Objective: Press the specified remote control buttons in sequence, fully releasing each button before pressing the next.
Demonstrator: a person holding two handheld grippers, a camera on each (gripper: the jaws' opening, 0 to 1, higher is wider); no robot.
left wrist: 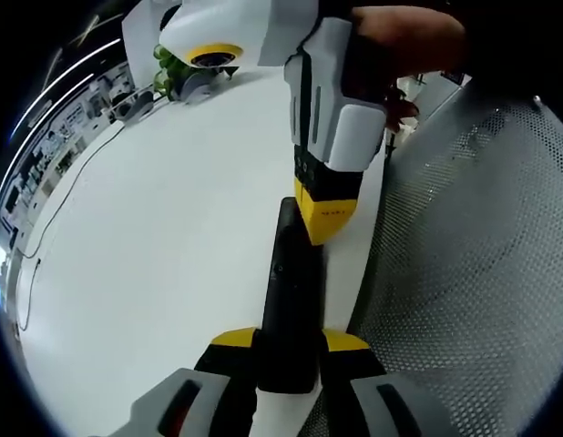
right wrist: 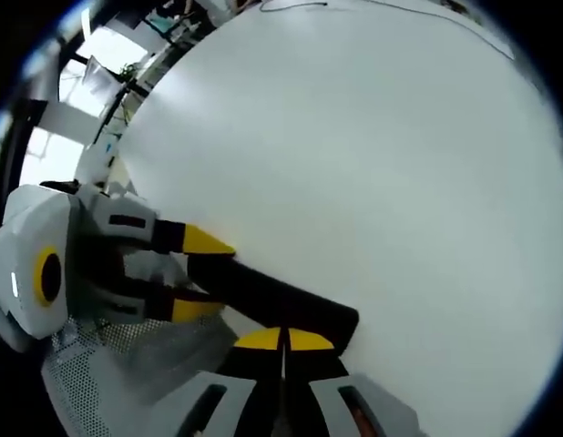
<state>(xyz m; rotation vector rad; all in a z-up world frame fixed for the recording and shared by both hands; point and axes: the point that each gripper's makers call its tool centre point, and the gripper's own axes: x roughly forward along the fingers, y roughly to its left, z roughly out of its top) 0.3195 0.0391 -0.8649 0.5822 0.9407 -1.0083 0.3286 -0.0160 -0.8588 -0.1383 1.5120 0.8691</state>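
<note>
We hold the black remote control (left wrist: 289, 300) on the white table (left wrist: 154, 237) with our left gripper (left wrist: 289, 344) clamped round its near end, while our right gripper (right wrist: 283, 340), jaws together, presses down on it, so we judge the button sequence under way, progress unclear.

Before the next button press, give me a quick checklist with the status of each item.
1. Left gripper clamped on the remote control: ok.
2. Right gripper shut for pressing: ok.
3. Right tips over the remote's top face: ok.
4. Previous button fully released: cannot tell; contact is hidden.
5. Target button identified: cannot tell; no buttons are legible.
6. Remote over the white table, beside the perforated mesh: ok.
</note>
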